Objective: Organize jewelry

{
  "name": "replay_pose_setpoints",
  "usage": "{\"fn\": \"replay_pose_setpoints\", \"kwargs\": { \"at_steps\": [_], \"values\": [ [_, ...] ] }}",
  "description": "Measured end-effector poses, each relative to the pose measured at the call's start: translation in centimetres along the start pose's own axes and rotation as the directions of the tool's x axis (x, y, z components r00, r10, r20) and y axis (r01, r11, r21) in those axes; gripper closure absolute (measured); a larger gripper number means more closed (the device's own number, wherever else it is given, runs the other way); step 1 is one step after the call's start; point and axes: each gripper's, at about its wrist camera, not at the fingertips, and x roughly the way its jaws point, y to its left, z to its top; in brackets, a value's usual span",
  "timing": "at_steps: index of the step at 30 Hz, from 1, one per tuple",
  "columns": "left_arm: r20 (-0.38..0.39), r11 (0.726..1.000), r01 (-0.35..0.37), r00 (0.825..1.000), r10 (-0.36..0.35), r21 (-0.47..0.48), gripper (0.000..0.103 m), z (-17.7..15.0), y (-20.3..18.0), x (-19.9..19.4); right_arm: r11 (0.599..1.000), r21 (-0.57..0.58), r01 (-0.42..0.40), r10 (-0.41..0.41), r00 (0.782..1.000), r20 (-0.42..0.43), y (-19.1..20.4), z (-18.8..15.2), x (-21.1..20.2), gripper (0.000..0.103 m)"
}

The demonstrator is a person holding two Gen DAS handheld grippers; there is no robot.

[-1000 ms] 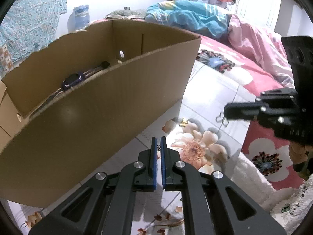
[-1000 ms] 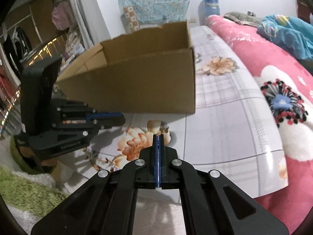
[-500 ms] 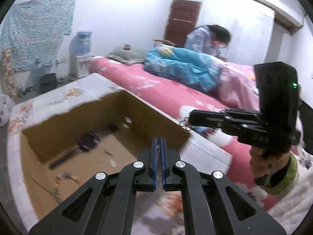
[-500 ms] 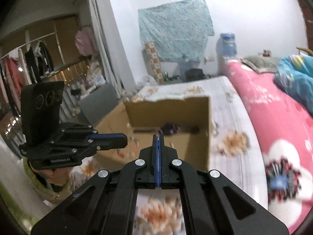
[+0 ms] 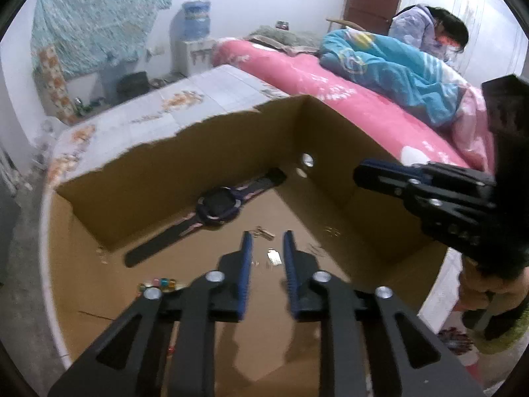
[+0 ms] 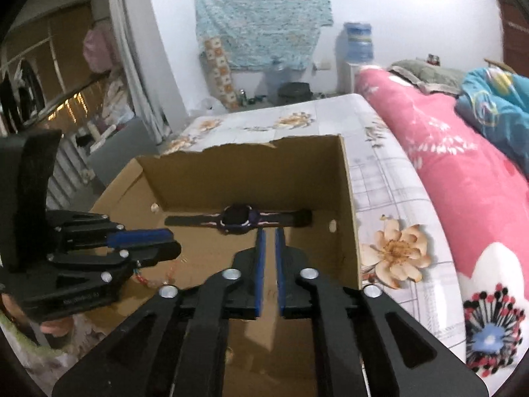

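Tongs both spread now, half a sec ago pinched tight: left tongs (image 5: 267,248) over box (image 5: 330,125), tiny pendant (image 5: 274,258) on floor below; right tongs (image 6: 270,251) parted, empty. Reckon drops done; watch (image 5: 218,208) by back wall.

Tiny bits (image 5: 273,258) on the box (image 5: 370,205) floor (perhaps earrings) are unidentifiable.

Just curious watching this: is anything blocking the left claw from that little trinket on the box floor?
Nothing visible. The left claw hangs open above the small trinket on the floor of the cardboard box; the watch lies farther back.
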Motion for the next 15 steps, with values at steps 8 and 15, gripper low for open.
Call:
{"fn": "replay_pose_setpoints", "kwargs": {
  "at_steps": [8,15],
  "values": [
    [0.043,0.998,-0.028,0.999,0.03,-0.058,0.066,-0.7,0.5,-2.6,0.999,0.023,0.036,-0.038,0.995,0.091,0.3,-0.5,-3.8,0.066],
    [0.104,0.997,-0.033,0.994,0.041,-0.073,0.05,-2.1,-0.3,-6.3,0.998,0.06,0.03,-0.039,0.986,0.159,1.0,-1.0,-7.4,0.035]
  ]
}}
